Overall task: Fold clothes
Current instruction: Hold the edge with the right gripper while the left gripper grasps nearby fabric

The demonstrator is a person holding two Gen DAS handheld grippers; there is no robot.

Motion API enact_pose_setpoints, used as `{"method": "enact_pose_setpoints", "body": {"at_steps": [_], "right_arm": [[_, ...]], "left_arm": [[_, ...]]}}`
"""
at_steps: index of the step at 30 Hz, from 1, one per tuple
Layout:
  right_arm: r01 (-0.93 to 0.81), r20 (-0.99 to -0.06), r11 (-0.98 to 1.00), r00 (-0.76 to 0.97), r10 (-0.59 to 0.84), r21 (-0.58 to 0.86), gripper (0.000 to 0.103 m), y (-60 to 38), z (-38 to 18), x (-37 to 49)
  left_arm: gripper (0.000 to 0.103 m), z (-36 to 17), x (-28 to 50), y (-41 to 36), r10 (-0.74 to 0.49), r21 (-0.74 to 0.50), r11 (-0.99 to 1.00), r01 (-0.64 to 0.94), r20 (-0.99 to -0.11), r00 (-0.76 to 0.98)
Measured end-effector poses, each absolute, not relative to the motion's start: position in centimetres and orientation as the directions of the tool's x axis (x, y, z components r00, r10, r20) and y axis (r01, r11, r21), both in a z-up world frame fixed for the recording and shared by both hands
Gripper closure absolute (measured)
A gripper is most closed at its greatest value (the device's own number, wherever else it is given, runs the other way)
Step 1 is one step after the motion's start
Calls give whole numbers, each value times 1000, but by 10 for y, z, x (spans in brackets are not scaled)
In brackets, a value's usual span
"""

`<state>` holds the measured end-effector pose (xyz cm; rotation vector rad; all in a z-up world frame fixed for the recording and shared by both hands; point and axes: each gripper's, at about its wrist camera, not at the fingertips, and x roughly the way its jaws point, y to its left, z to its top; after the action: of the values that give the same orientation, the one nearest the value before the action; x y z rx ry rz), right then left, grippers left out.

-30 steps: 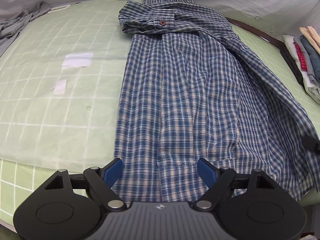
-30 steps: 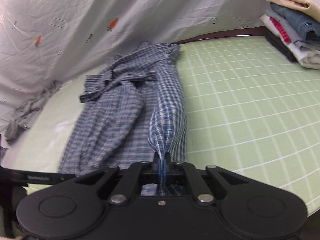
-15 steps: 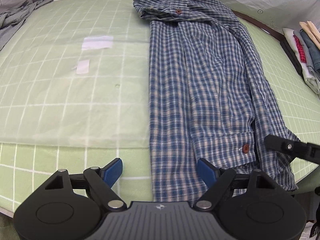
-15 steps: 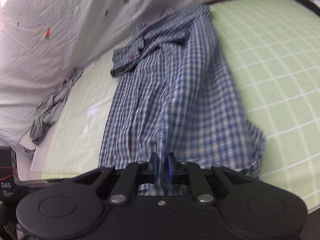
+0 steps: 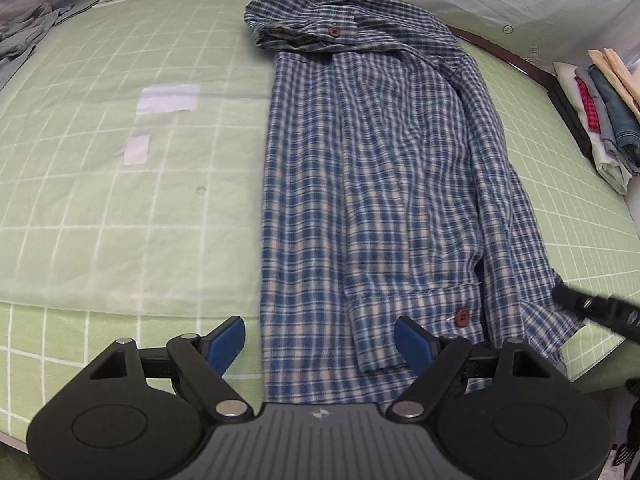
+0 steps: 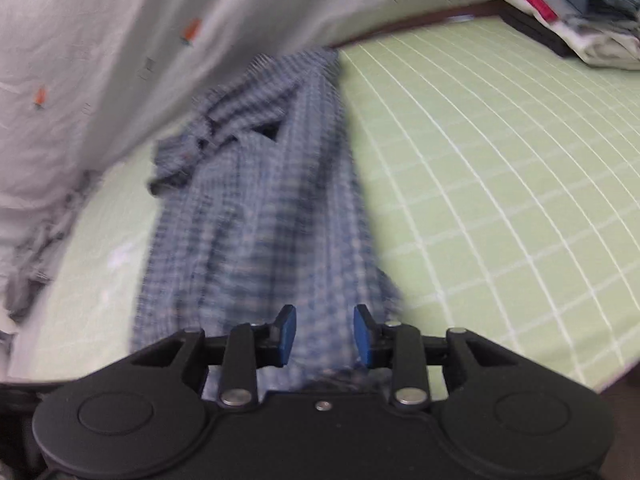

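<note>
- Since 0.5 s ago your right claw has let go of the plaid shirt; its jaws now stand partly apart.
- Folded lengthwise, it lies flat on the green desk.
- Your left claw hovers wide at the hem, likely for the next fold.

Left wrist view: we look from near hem end of plaid shirt, high and close, facing along it toward collar at top of frame. Right wrist view: we sit lower, near same hem end, facing same way, picture blurred. Both views share shirt, green grid mat and folded clothes stack: right edge in left view, upper right in right view.
</note>
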<state>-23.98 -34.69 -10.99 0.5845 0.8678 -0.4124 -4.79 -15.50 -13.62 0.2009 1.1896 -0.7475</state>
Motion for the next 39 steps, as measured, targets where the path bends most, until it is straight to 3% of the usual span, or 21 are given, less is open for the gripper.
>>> {"method": "enact_pose_setpoints", "body": {"at_steps": [3,13,17,21,23,27,33,39], "right_arm": [[579,-843,775,525,-117,253,71,-353,-119,-245],[591,-820,735,566,-86,331,69,-396,-121,-250],[594,-808,718,584,-75,363,78,-414,-122,-252],[589,-810,708,586,-41,390,82,-427,-129,-250],[585,-817,706,576,-14,400,97,-430,-136,-247],[582,-814,688,581,21,434,101,-438,-138,-255],[598,-798,638,601,44,485,102,-446,-131,-273],[603,-782,610,621,45,514,96,-451,-125,-279]], "left_arm": [[21,-131,-51,-164,-433,-247,746,618,-885,169],[22,-116,-66,-201,-545,-409,714,568,-834,84],[26,-118,-77,-221,-577,-448,685,574,-815,52],[41,-127,-82,-240,-579,-470,674,570,-815,14],[51,-132,-85,-247,-569,-470,680,563,-823,1],[95,-141,-90,-247,-566,-481,684,549,-824,-18],[99,-143,-91,-238,-585,-506,695,511,-811,-8],[91,-145,-88,-233,-600,-541,687,486,-799,-41]]}}
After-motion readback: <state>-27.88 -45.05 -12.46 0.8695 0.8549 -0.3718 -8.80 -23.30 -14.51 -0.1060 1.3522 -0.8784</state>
